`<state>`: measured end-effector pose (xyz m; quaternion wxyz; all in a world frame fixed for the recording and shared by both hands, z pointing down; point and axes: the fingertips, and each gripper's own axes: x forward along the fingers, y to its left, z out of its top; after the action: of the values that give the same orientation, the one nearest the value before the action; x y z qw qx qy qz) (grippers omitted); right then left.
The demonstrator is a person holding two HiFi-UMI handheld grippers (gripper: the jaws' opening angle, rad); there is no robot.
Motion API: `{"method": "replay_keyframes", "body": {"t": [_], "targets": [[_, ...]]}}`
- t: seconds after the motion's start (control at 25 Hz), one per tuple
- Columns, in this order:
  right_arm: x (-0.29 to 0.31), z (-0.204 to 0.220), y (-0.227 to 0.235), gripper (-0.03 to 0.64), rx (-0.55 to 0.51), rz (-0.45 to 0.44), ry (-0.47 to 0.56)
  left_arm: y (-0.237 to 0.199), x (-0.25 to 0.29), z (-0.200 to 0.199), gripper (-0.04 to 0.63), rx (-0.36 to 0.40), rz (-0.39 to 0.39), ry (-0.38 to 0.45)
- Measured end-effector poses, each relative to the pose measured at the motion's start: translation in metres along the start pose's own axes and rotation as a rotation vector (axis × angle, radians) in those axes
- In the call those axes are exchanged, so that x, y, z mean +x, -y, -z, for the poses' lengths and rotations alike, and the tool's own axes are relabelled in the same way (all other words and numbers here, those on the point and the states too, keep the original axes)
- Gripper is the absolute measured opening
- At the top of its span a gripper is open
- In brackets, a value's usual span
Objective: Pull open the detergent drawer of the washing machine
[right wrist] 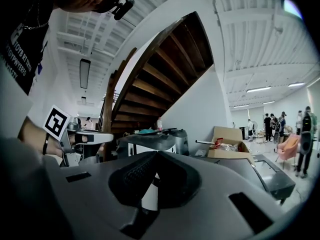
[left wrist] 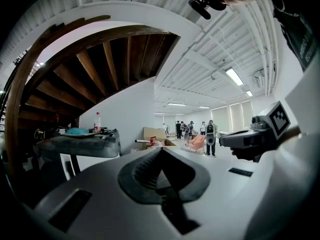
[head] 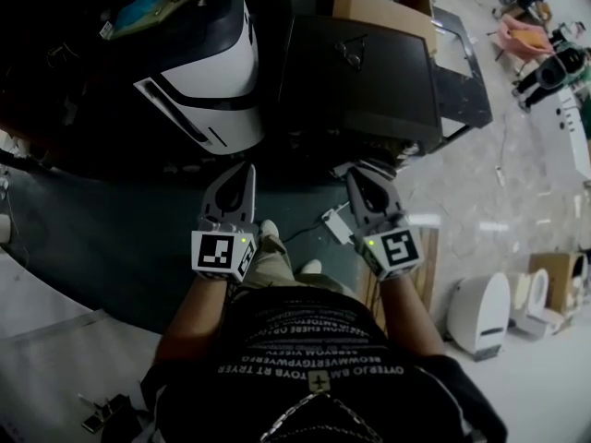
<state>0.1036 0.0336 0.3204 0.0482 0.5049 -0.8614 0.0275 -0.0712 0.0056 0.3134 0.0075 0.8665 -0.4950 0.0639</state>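
Left gripper and right gripper — two, fingers pressed together, empty — before seemingly one washing machine.

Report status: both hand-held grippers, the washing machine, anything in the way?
Left hand-held gripper shut, empty; right hand-held gripper the same. Washing machine ahead, untouched; drawer cannot be made out. White corded block on floor ahead.

The person is holding the left gripper and the right gripper side by side ahead of the torso, jaws closed, empty.
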Motion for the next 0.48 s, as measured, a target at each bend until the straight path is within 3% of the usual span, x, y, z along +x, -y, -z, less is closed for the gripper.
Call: {"method": "replay_keyframes", "body": {"t": [0.48], "targets": [[0.042, 0.028, 0.023, 0.002, 0.049, 0.059, -0.065, -0.025, 0.049, 0.012, 0.003, -0.011, 0.066, -0.034]]}}
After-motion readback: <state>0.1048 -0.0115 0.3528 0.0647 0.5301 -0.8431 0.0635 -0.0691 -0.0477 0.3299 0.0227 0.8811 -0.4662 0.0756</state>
